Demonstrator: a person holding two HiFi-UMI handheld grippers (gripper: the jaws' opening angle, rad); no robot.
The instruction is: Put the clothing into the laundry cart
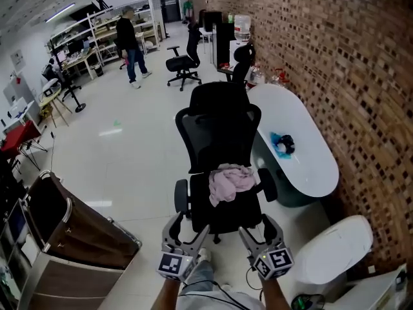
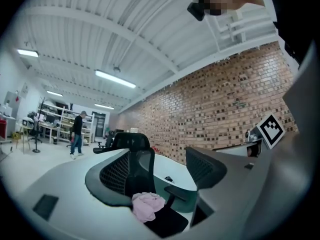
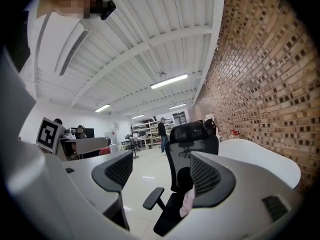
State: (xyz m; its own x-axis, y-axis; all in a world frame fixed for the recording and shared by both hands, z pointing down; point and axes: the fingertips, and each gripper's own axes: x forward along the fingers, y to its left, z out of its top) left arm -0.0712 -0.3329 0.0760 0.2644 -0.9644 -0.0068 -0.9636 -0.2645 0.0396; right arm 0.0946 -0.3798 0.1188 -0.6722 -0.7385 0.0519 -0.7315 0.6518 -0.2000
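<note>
Where the clothing lay: bunched up, pink, on the seat of the black office chair, close to the backrest and not yet touched.
Left gripper: released, jaws apart with nothing between them; held level and aimed at the seat, near its front edge.
Right gripper: also released and empty, beside the left one, same aim.
Why so held: I judged both were lined up for a two-sided pick of the floppy cloth, one on each side of the heap.
Laundry cart: brown bag on a metal frame, on the floor to the person's left, well apart from the chair; mouth open, inside dark, no clothing visible in it.
Tabletop: white, right of the chair; one small blue-and-black item on it, unidentified.
</note>
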